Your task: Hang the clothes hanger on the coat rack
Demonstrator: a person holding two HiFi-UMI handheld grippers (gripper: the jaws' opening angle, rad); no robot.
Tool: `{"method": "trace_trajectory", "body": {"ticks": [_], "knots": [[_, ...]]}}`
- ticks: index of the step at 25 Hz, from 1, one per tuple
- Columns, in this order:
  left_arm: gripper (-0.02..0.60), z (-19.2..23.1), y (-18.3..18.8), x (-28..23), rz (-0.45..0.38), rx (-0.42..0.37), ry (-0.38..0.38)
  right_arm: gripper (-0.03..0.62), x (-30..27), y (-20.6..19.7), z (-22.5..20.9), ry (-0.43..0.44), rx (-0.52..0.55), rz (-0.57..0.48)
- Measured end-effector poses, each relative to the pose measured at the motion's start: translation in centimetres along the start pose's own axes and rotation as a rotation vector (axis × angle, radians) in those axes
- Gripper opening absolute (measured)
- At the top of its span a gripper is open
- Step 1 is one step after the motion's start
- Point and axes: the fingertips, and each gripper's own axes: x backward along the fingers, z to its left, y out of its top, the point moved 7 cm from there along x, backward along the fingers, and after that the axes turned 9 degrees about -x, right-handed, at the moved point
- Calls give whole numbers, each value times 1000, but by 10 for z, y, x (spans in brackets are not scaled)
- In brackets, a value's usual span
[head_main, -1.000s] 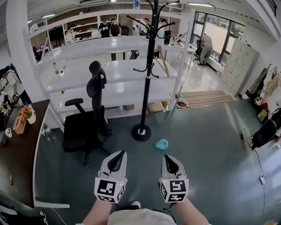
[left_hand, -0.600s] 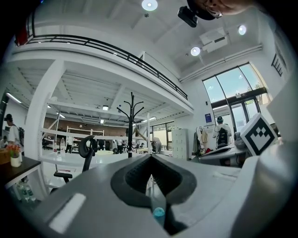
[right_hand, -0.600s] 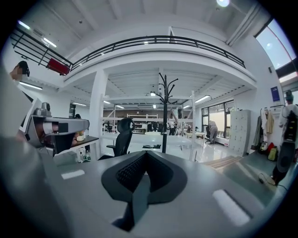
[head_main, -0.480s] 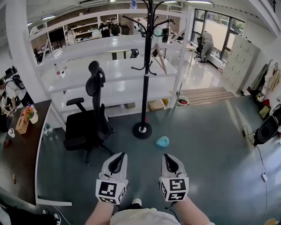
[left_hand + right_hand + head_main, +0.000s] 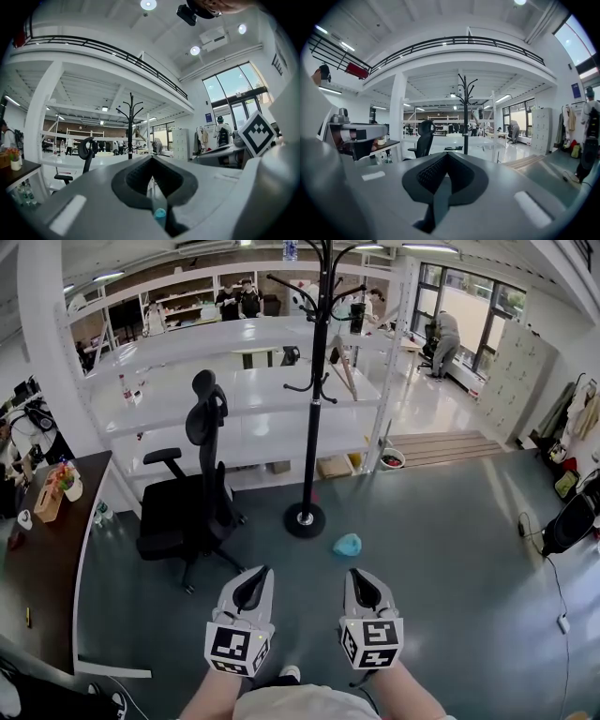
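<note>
A black coat rack (image 5: 314,399) stands on a round base on the grey floor ahead of me; it also shows in the left gripper view as the coat rack (image 5: 130,126) and in the right gripper view as the coat rack (image 5: 465,117). Its hooks look bare. A small light blue object (image 5: 347,545) lies on the floor right of the base, too small to make out. My left gripper (image 5: 253,574) and right gripper (image 5: 359,575) are held side by side low in front of me, pointing at the rack. Both are shut with nothing in them.
A black office chair (image 5: 192,493) stands left of the rack. A dark desk (image 5: 47,559) with small items runs along the left. White shelving (image 5: 234,381) stands behind the rack. People work at the far back. A cable (image 5: 544,568) lies on the floor at right.
The head view has drifted slightly. Both grippers stay side by side, shut, in the same place.
</note>
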Motion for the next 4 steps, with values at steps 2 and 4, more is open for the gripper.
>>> {"method": "trace_trajectory", "body": {"ticks": [2,4], "knots": [[0,2,1,-2,0,0,2,25,-3,1,0,-1,-3,2],[0,4,2,-4,-1,-2,3,25,-5,2,0,-2,-7,6]]}}
